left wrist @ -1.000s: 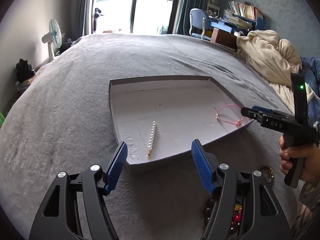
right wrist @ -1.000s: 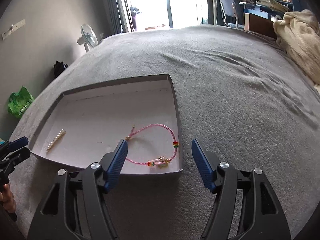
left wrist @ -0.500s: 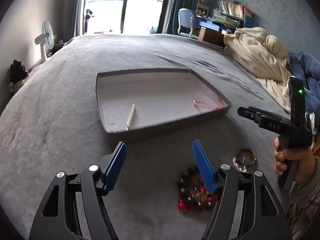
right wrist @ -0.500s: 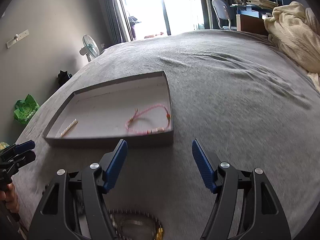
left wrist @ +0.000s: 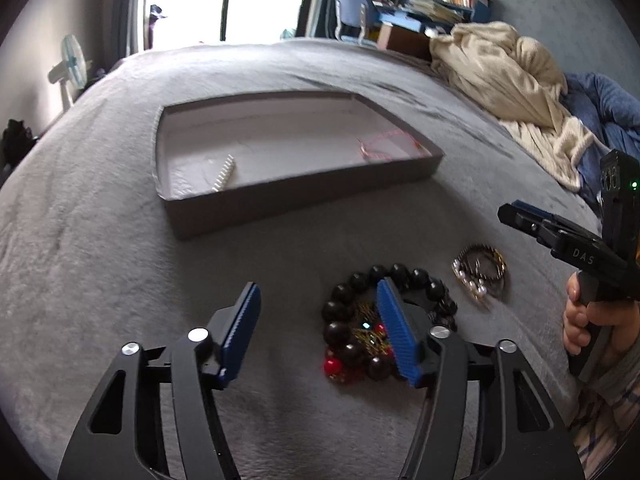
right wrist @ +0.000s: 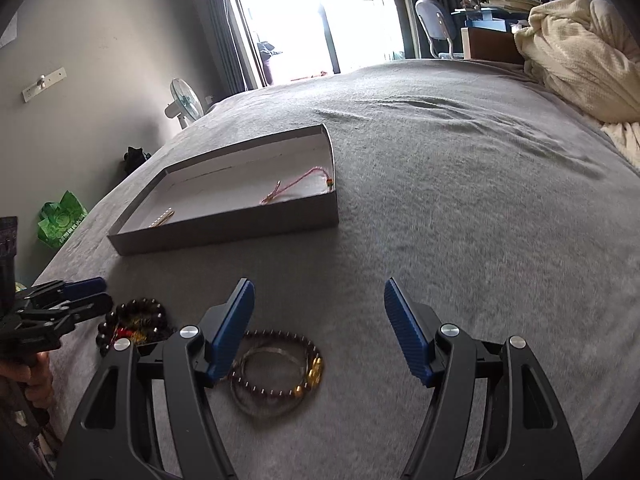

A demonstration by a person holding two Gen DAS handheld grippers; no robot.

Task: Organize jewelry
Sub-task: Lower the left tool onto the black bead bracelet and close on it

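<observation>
A shallow grey tray (left wrist: 296, 188) lies on the grey bed cover with a pearl strand (left wrist: 224, 174) and a pink cord bracelet (left wrist: 386, 146) inside. Nearer, a dark bead bracelet with red beads (left wrist: 348, 320) lies on the cover. My left gripper (left wrist: 318, 292) hovers above it, its right finger over the beads. Its jaws are closing with only bed cover between them. A small brown and gold bracelet pile (right wrist: 276, 372) lies under the left finger of my right gripper (right wrist: 318, 284), which is open and empty. The tray (right wrist: 224, 232) is farther ahead, to the left.
A cream blanket (left wrist: 504, 76) and a blue one are heaped at the right of the bed. A fan (left wrist: 72, 68), a chair and a cluttered desk stand beyond the bed. A green bag (right wrist: 62, 220) sits on the floor at the left. A hand (left wrist: 584, 320) holds the right gripper.
Both grippers have drawn back from the tray, which now sits farther off. The loose bracelets on the cover have come into view. The left jaws have narrowed a little.
</observation>
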